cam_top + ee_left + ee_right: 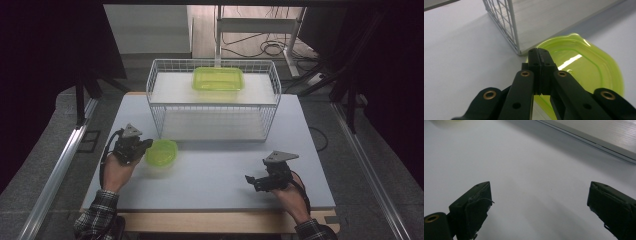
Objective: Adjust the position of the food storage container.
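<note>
Beside the wire basket, left hand-held gripper pinches the green lid's rim.

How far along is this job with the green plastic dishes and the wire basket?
One rectangular green container already sits on the shelf of the wire basket. In hand: the left gripper has its jaws closed on the rim of the round green bowl, which sits on the table just in front of the basket. Left, probably: lifting the bowl into the basket. The right gripper waits open over bare table.
</note>
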`<state>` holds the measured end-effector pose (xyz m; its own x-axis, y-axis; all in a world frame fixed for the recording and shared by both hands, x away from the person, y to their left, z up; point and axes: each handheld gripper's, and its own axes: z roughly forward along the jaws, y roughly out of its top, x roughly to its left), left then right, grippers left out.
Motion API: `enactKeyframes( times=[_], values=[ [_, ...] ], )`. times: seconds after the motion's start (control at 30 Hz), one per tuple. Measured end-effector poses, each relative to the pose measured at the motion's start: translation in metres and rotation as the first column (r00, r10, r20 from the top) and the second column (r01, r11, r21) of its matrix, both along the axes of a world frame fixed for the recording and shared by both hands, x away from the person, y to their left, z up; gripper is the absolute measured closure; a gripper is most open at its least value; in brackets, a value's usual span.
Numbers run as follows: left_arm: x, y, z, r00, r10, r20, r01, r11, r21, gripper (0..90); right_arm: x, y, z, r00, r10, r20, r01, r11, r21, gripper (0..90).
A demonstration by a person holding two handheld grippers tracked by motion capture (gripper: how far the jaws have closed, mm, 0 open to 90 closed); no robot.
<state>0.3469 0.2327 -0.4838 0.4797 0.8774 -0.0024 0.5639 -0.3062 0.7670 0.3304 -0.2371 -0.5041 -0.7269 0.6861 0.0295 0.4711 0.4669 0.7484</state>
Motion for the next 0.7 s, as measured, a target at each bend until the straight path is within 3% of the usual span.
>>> enactKeyframes(
  times=[0.3,0.7],
  values=[
    [0.006,0.013,-0.012,0.9981,0.061,0.003,-0.061,0.9981,-0.010,90.0,0.001,-0.002,-0.001,1.0000,-0.004,-0.001,0.004,1.0000,0.003,6.3],
    [0.006,0.009,-0.021,0.9982,0.057,-0.017,-0.057,0.9983,0.014,90.0,0.002,0.001,-0.002,0.9999,0.000,-0.011,0.000,1.0000,-0.004,6.9]
  ],
)
